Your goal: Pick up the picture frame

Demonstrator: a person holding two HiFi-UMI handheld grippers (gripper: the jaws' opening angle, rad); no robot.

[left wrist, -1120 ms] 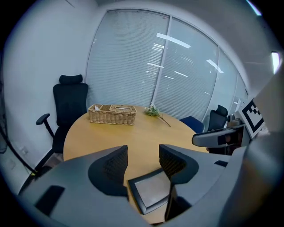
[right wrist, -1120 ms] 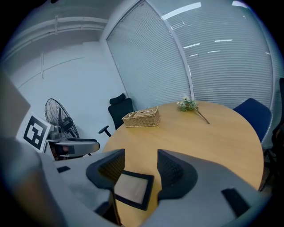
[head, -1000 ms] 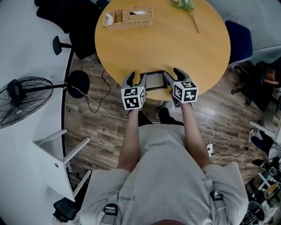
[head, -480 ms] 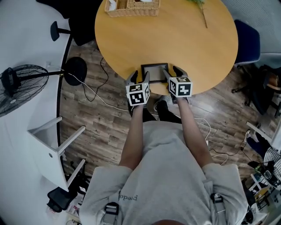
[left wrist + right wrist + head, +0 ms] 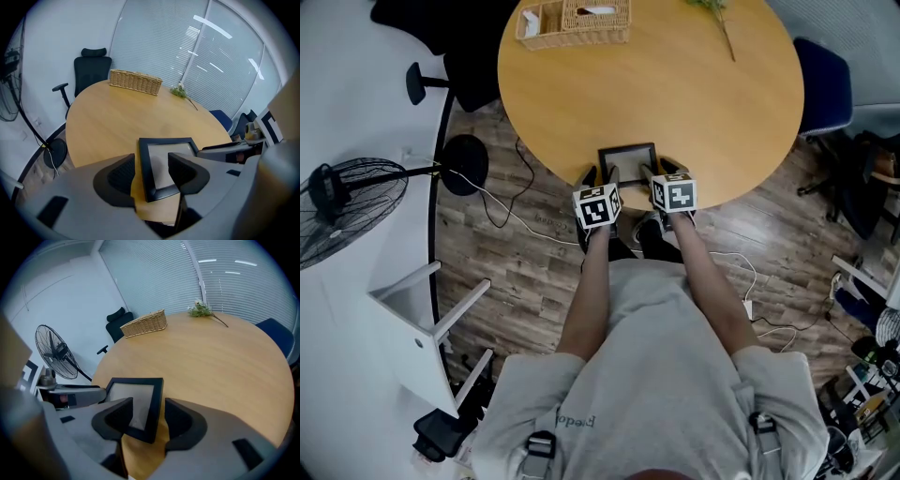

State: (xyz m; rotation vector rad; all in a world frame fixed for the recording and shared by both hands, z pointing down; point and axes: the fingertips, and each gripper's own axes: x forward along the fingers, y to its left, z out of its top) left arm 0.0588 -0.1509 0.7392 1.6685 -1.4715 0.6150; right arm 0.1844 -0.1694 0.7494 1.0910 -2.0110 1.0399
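Black picture frame (image 5: 627,157) is lying flat at table (image 5: 694,103) edge; left gripper (image 5: 600,174) and right gripper (image 5: 661,170) are angling down, unclenched, straddling its sides, right's jaws just narrowing.

The picture frame (image 5: 627,157) lies on the table (image 5: 675,103), lower centre, at its near edge. Basket (image 5: 574,21) upper left, sprig (image 5: 720,23) upper right. Fan (image 5: 342,202) stands left of table.

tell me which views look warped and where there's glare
Head view: sharp, evenly lit, slight bending at the edges, no harsh glare on the table. Left gripper view: strong fisheye, dark corners, ceiling-light streaks on the blinds. Right gripper view: same fisheye and dark corners, picture frame crisp.
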